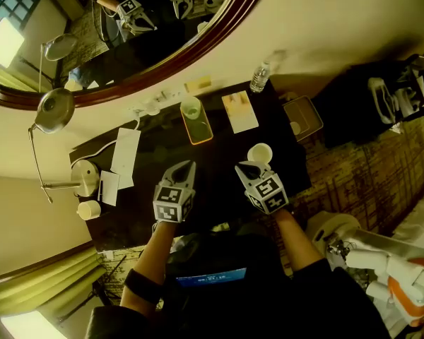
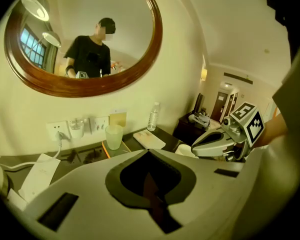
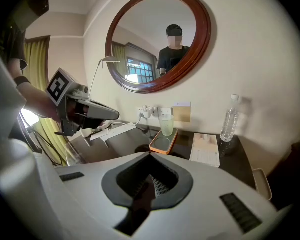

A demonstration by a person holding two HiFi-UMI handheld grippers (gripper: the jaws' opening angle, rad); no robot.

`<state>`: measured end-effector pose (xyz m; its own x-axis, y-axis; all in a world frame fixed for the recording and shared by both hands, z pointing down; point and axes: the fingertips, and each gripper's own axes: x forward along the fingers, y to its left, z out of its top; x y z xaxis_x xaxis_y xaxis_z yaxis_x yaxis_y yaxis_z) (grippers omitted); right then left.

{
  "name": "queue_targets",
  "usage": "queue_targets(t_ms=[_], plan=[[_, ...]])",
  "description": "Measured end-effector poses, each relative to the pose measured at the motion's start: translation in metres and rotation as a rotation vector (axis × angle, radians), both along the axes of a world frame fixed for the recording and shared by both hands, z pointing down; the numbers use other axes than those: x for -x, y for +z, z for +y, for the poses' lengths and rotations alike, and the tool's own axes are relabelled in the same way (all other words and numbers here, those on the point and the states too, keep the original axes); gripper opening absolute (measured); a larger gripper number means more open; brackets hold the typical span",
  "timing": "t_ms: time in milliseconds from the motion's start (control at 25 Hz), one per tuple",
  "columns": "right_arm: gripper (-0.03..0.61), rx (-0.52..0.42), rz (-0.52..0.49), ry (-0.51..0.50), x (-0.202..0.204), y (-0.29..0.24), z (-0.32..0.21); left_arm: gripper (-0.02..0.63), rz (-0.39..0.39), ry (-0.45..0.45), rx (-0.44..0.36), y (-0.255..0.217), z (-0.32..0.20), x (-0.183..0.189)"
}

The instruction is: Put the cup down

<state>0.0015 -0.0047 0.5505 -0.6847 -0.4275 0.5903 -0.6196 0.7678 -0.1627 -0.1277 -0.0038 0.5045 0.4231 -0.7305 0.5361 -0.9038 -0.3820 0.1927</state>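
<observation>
Dark brown wood of the desk point(image 1: 215, 186) fills the middle of the head view, and both tools hang over its near part with nothing in them. The left gripper point(image 1: 186, 165) and the right gripper point(image 1: 249, 167) each have their jaws pressed together. A white cup point(image 1: 260, 152) stands upright on the desk just beyond the tip of the right gripper and apart from it. The putting down therefore seems done, and the closed jaws probably mean only that the hands are free. Farther back a pale glass point(image 1: 191, 107) stands on an orange tray point(image 1: 200, 131), placed near a notepad point(image 1: 239, 111) and a water bottle point(image 1: 259, 78) by the wall, well apart from both tools. Whether anything is inside the white cup cannot be told from here, and the round mirror point(image 1: 198, 41) is cut off by the upper edge. In the left gripper view the jaws meet at their tips, with only an empty dark hollow behind them. The white cup shows there only as a small pale edge under the right gripper, because the left tool's own grey body covers most of it. In the right gripper view the jaws are also together and hold nothing. The glass on its tray is easy to see, but the white cup does not appear at all, probably hidden below the body of the tool.
</observation>
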Motion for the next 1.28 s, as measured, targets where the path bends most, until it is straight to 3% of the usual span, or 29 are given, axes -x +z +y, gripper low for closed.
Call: queue_targets(t_ms=[120,320,400,560,680,920,1280], plan=[[0.017,-0.003,0.012,0.017,-0.005,-0.002,0.000,0.000,0.012,0.012,0.010,0.003,0.000,-0.007],[0.025,-0.029,0.115,0.067,-0.030,0.007,-0.005,0.000,0.024,0.035,0.021,0.000,0.000,-0.023],[0.121,-0.022,0.150,0.087,-0.042,0.012,-0.008,0.000,0.034,0.047,0.029,0.005,0.000,-0.029],[0.383,0.017,0.204,0.127,-0.065,0.027,-0.019,0.000,0.040,0.070,0.047,0.012,0.000,-0.040],[0.471,0.049,0.248,0.150,-0.082,0.044,-0.028,0.000,0.042,0.085,0.058,0.017,0.001,-0.049],[0.500,0.108,0.297,0.177,-0.103,0.077,-0.050,0.000,0.015,0.111,0.083,0.033,-0.001,-0.063],[0.512,0.160,0.296,0.137,-0.101,0.116,-0.058,0.000,0.007,0.084,0.117,0.047,-0.004,-0.078]])
